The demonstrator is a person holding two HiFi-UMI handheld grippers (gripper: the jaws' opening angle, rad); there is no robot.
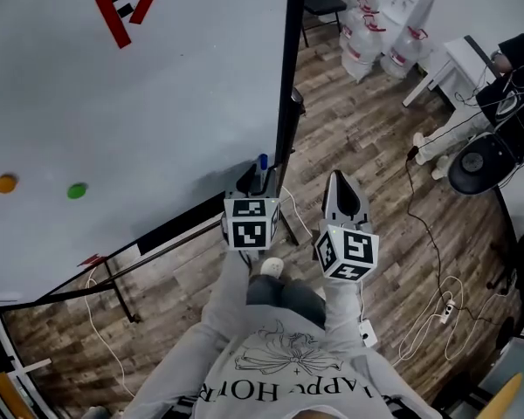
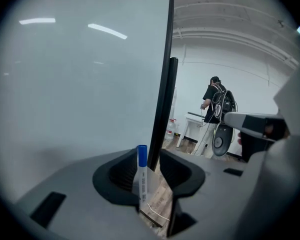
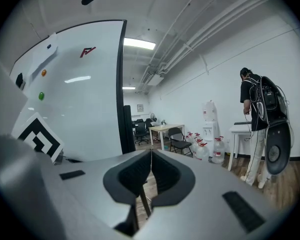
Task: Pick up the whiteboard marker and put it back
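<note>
Left gripper view, lower centre: the white whiteboard marker with blue cap [image 2: 141,176] stands upright between the left gripper's [image 2: 151,159] parted jaws. It rests against one pad and is clear of the other, so it is not clamped. The step is probably the grasp, and the next move calls for a square closure. The right gripper's [image 3: 151,156] jaws are together and empty. No marker holder is visible.

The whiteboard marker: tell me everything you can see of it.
The whiteboard marker is slim, with a white plastic-looking barrel carrying print too small to read and a blue cap on its upper end. It stands upright between the left gripper's fingers, close against the left-hand finger, with a gap showing to the other one. Its lower end is hidden behind the gripper's body. From the head view, the cap pokes out beside the whiteboard's dark edge.
</note>
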